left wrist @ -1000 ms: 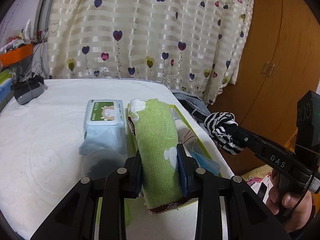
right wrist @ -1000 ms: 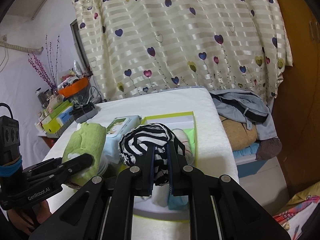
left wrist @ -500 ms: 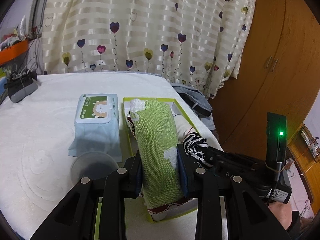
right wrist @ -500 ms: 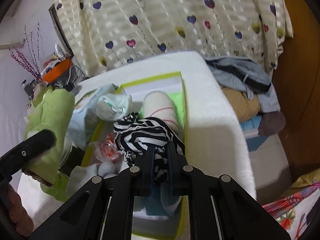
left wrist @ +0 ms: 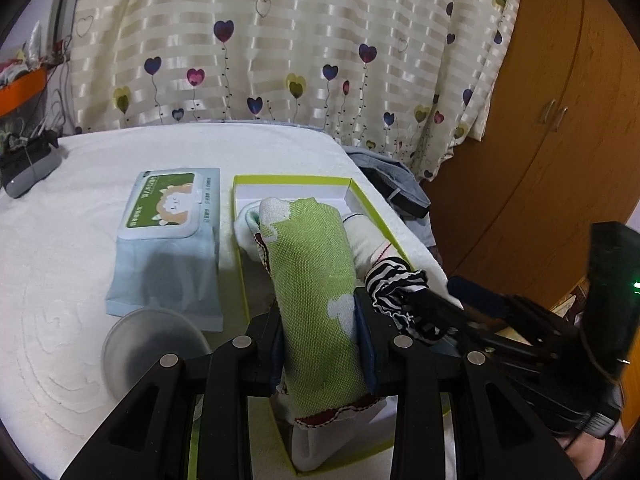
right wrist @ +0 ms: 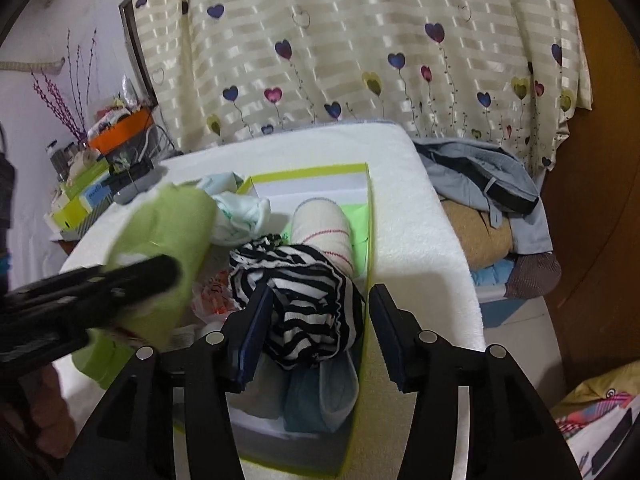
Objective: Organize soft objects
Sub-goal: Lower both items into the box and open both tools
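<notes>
Over the white tabletop (left wrist: 60,264), both tools are pointing down into the green-edged box (right wrist: 370,216). The left tool (left wrist: 318,312) is pinching a rolled green cloth (left wrist: 312,264) above the box. The right tool (right wrist: 316,316) has just been opening; its jaws are standing spread around the striped cloth (right wrist: 304,304), which is lying in the box and hiding the items below.

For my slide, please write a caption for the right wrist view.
Right claw, jaws just opened, releases striped cloth into the green-rimmed box.
</notes>
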The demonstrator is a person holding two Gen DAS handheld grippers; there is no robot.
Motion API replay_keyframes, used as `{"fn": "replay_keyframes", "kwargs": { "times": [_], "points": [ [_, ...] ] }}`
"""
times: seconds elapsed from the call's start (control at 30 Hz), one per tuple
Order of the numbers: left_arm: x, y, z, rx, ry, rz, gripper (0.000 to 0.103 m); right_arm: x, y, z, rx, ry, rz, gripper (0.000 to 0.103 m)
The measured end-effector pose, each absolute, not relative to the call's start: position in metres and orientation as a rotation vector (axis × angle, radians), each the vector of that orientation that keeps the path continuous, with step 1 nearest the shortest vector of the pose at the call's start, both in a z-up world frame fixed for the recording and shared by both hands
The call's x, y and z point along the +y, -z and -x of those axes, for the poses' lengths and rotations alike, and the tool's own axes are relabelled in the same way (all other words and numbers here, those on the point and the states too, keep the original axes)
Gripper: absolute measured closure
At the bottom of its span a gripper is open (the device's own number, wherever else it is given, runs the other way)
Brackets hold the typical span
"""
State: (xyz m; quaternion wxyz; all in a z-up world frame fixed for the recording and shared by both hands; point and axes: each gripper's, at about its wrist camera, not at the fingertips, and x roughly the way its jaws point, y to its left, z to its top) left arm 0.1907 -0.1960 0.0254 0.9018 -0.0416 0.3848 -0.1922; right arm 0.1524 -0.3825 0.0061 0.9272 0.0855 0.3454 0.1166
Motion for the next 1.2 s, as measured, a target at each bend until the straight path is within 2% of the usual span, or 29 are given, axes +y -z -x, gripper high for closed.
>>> {"fn": "replay_keyframes", "kwargs": {
  "times": [0.17,0.4,0.53,0.77,0.9,1.2],
  "points": [
    [-0.207,-0.021,-0.202,0.804,0.416,0.067,0.073,-0.384,-0.012,-0.149,0.687,-0.251,-0.178,0.052],
    [-0.211,-0.011,-0.215,0.832,0.418,0.063,0.06,-0.386,-0.009,-0.152,0.697,-0.248,-0.183,0.052],
    [-0.205,-0.019,-0.207,0.797,0.406,0.068,0.057,-0.386,-0.011,-0.151,0.685,-0.253,-0.184,0.052],
    [-0.192,-0.03,-0.189,0.739,0.409,0.099,0.057,-0.384,-0.014,-0.148,0.677,-0.256,-0.178,0.052],
    [-0.196,-0.03,-0.188,0.743,0.431,0.086,0.061,-0.383,-0.014,-0.148,0.681,-0.25,-0.179,0.052],
    [-0.195,-0.034,-0.175,0.75,0.435,0.078,0.061,-0.381,-0.023,-0.13,0.667,-0.265,-0.171,0.052]
  ]
}}
